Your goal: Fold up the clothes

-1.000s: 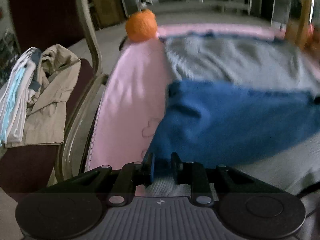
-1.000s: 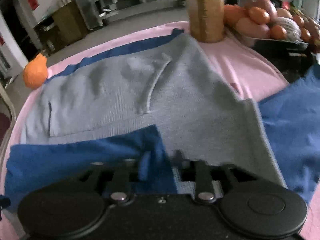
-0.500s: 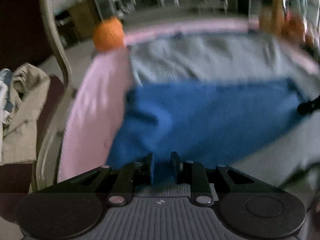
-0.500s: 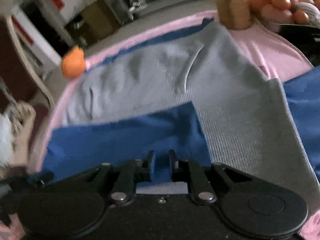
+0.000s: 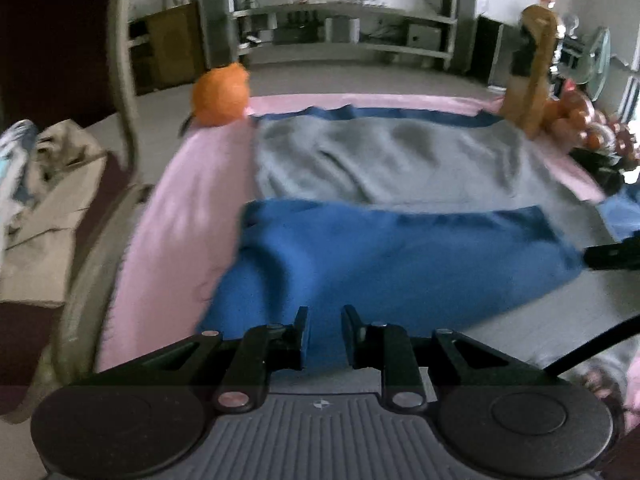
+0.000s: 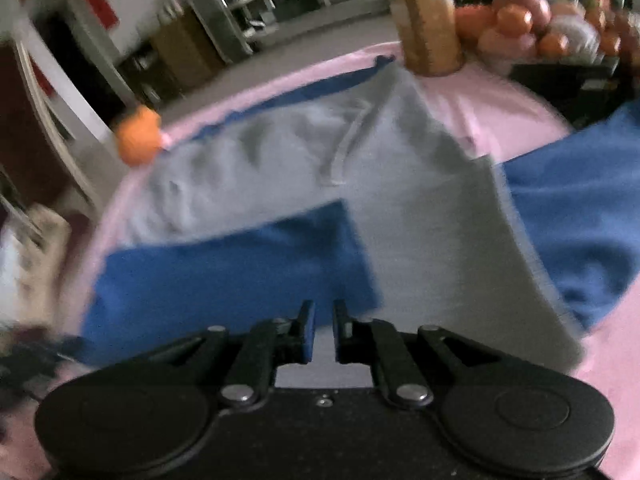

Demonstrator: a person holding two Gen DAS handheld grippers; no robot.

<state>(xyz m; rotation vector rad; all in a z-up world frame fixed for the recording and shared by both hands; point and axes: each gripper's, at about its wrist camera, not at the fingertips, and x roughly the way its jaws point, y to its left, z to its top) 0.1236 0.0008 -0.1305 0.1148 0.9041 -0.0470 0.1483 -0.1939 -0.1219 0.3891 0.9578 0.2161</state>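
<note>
A grey garment with blue sleeves (image 5: 384,160) lies flat on a pink-covered table (image 5: 188,200). One blue sleeve (image 5: 392,256) is folded across its near part and also shows in the right wrist view (image 6: 228,268). My left gripper (image 5: 323,320) has its jaws slightly apart over the sleeve's near edge, with blue cloth between them. My right gripper (image 6: 323,316) sits at the sleeve's near right corner, jaws narrowly apart, cloth showing in the gap. The other blue sleeve (image 6: 580,220) lies at the right.
An orange ball (image 5: 220,94) sits at the table's far left corner. A tall brown bottle (image 6: 428,20) and a tray of fruit (image 6: 532,28) stand at the far right. A chair with piled clothes (image 5: 44,184) is at the left.
Both grippers have pulled back towards the near edge and their jaws have opened a little on the blue sleeve, which now lies flatter across the grey garment.
</note>
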